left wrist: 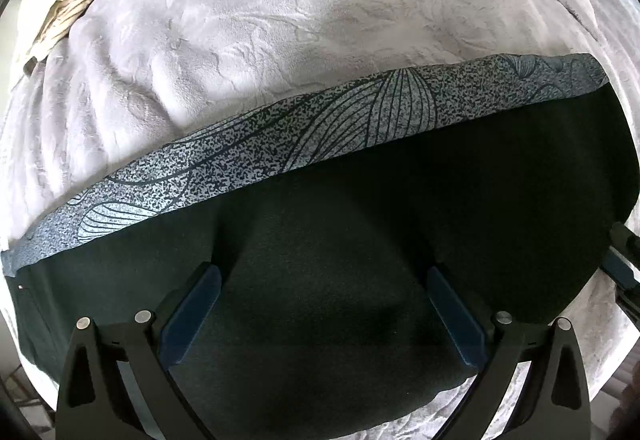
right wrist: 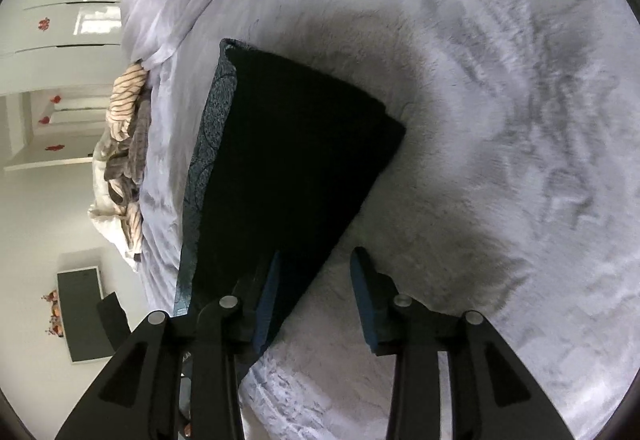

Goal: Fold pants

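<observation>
Left wrist view: dark pants (left wrist: pixel 400 220), folded, lie on a pale plush blanket (left wrist: pixel 240 40) covering the bed; left hand-held gripper (left wrist: pixel 324 276) spread wide above them. Right hand-held gripper (right wrist: pixel 316 260) open; striped laundry (right wrist: pixel 126 100), white wardrobe (right wrist: pixel 60 24) beyond.

Soft daylight, heavy fisheye distortion in both wrist views.
The pants (left wrist: pixel 360 240) render nearly black with little surface detail; a soft shadow falls on the blanket (right wrist: pixel 500 80) beside them. Glare marks the wardrobe doors (right wrist: pixel 80 20), possibly from a window. Edges curve into dark vignette; focus appears sharp.
</observation>
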Demonstrator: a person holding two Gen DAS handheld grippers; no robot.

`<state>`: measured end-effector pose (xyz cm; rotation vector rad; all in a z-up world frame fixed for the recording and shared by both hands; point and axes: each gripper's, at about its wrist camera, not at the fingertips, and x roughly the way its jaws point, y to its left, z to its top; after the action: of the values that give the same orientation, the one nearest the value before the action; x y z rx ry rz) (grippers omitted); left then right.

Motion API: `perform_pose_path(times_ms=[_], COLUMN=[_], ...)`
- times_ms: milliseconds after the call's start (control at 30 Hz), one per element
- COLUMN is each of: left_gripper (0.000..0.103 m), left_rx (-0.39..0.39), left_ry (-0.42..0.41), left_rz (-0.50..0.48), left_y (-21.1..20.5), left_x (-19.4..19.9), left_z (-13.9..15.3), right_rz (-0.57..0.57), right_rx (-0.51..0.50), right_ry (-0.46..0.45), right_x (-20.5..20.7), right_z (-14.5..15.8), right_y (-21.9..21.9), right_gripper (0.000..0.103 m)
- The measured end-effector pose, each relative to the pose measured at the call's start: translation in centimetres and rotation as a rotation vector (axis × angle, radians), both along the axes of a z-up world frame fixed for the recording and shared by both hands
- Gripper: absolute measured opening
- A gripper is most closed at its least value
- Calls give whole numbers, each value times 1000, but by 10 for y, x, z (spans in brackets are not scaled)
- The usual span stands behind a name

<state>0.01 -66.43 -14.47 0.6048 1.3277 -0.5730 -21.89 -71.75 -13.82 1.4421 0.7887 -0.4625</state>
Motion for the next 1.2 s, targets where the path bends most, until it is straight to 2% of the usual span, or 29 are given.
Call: perform_pose_path(times_ms=[100,200,333,367,433,533,567,600,633,700,767,833,900,967,1000,1100,1200], left_gripper=[103,103,103,103,103,103,102,92,84,84,84,84,84,87,88,88,88], left_rx=[-1,-2,-10,-10,-9,-7,-4,-13,-26,-63,-103,-102,-45,16,10,-17,-63], left_ry=[0,0,6,7,4,12,27,34,32,-3,-50,-86,-88,-52,-74,-71,-28], left_rz=[0,-1,2,2,-5,-7,0,10,17,23,30,40,46,39,39,16,58], left_y=[-1,-1,8,8,9,10,9,9,7,-3,-16,-33,-50,-58,-59,-57,-39], left_x=[0,0,12,13,13,14,17,20,23,31,40,50,59,64,65,69,80], left_z=[0,-1,1,0,-1,-1,2,7,13,30,42,40,18,-11,-14,-5,7], right_rz=[2,3,14,24,33,-37,-54,-57,-52,-31,-17,-12,1,16,24,46,81], right_rx=[-4,-20,-55,-64,-39,31,44,40,31,-2,-30,-46,-70,-86,-89,-133,-175], right_ry=[-23,-52,-206,-214,-166,-160,-162,-157,-167,-203,-230,-255,-262,-266,-265,-257,-261], right_x=[5,13,25,28,32,32,34,35,37,37,35,34,35,39,41,51,56], right_z=[-7,-9,7,8,-3,-21,-20,-18,-14,-1,11,21,30,35,36,49,67], right_y=[-2,-5,-10,-11,-13,-17,-19,-19,-19,-17,-15,-12,-9,-6,-5,-3,2], right_gripper=[53,55,58,58,58,53,43,30,26,20,18,17,16,15,15,15,15])
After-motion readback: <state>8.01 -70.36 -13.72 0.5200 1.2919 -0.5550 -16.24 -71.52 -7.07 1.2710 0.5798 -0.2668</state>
